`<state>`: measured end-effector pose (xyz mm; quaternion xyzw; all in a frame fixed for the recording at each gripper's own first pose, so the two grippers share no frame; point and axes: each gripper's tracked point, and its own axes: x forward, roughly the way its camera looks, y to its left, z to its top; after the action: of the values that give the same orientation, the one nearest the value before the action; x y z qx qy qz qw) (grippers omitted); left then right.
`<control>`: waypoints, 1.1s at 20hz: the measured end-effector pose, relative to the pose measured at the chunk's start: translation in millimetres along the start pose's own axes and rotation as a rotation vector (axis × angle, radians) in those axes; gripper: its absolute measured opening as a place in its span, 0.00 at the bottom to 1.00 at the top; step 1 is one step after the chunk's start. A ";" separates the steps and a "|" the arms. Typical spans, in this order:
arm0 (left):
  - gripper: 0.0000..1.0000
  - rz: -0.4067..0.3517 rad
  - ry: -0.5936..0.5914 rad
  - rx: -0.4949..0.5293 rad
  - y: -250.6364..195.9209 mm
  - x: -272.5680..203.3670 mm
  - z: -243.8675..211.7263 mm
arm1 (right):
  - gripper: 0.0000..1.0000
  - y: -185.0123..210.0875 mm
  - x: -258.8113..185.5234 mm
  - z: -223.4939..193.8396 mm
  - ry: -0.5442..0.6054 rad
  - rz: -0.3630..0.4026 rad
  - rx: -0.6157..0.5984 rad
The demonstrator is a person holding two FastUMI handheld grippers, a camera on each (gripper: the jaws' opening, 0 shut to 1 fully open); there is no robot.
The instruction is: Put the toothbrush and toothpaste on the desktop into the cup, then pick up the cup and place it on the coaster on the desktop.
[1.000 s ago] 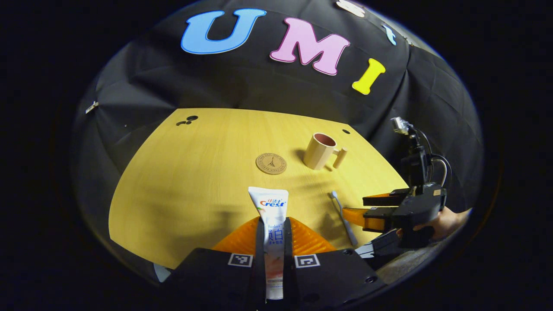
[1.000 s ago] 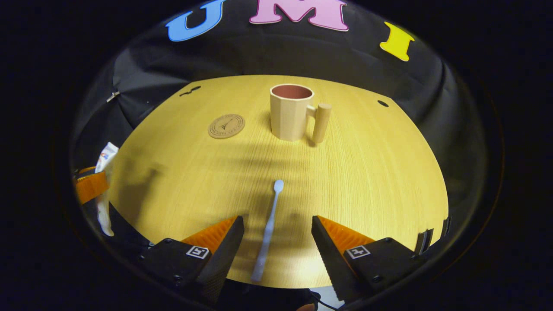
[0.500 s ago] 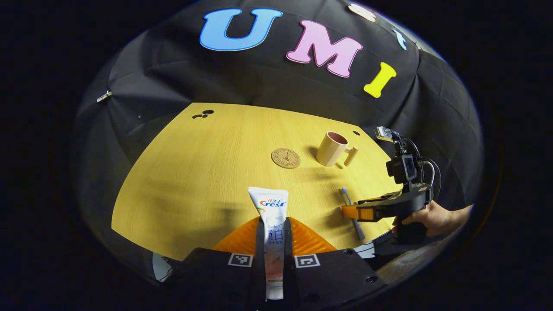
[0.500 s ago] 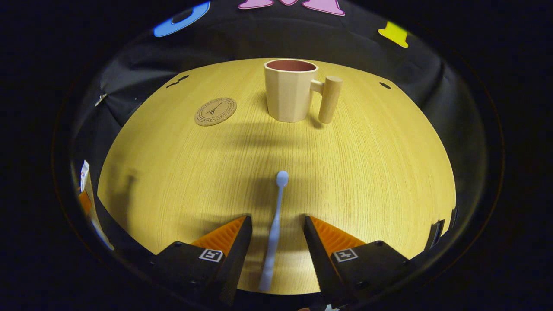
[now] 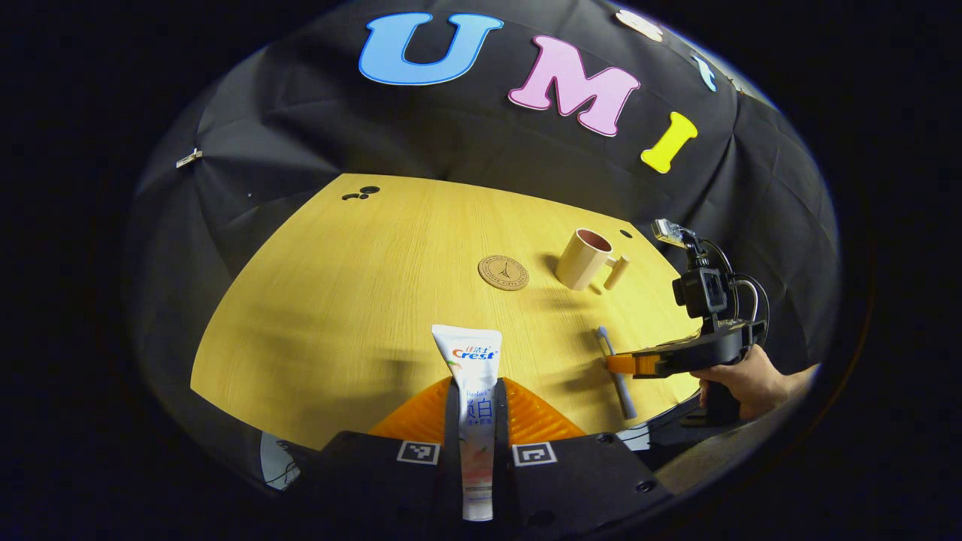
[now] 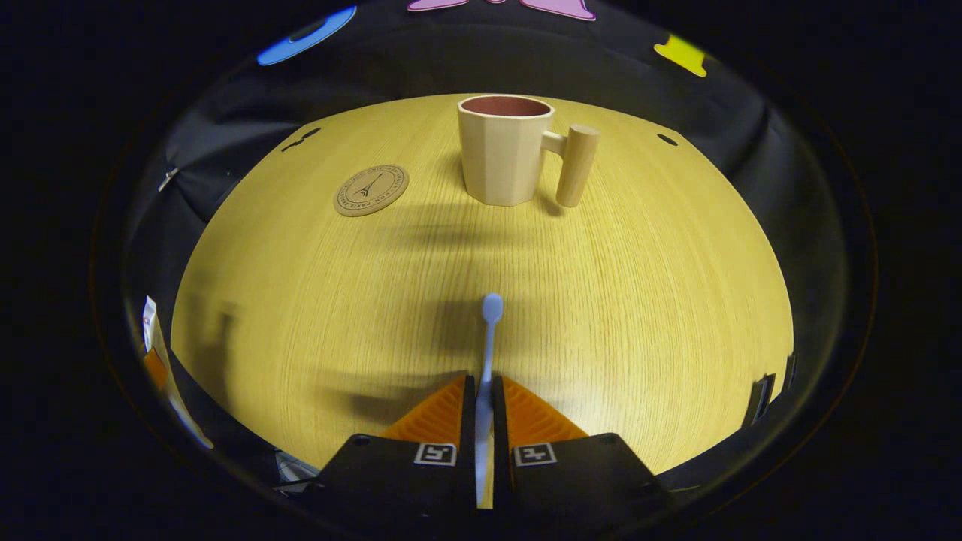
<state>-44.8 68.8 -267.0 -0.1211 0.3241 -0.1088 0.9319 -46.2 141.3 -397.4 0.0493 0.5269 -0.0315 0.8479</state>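
Both grippers clamp their items above the wooden desktop.

In the left gripper view, the left gripper pinches the toothpaste, its lower end hidden between the 2 fingers. The coaster and cup sit farther off, apart. The right gripper grips the toothbrush, handle cut off below; black cloth walls the booth.
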 end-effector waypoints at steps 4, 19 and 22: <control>0.21 -0.001 -0.001 -0.011 -3.3 4.3 -2.4 | 0.08 0.3 1.1 1.8 0.007 0.053 -0.003; 0.21 -0.080 -0.110 -0.066 -58.3 18.5 56.5 | 0.06 6.7 -81.0 63.9 -0.254 0.420 0.120; 0.21 -0.114 -0.185 -0.071 -82.6 22.1 89.0 | 0.05 -0.5 -101.7 85.8 -0.313 0.476 0.149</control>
<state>18.0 -1.9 -187.6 -0.1817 0.2328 -0.1386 0.9453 -14.9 131.0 -268.5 0.2283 0.3593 0.1224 0.8965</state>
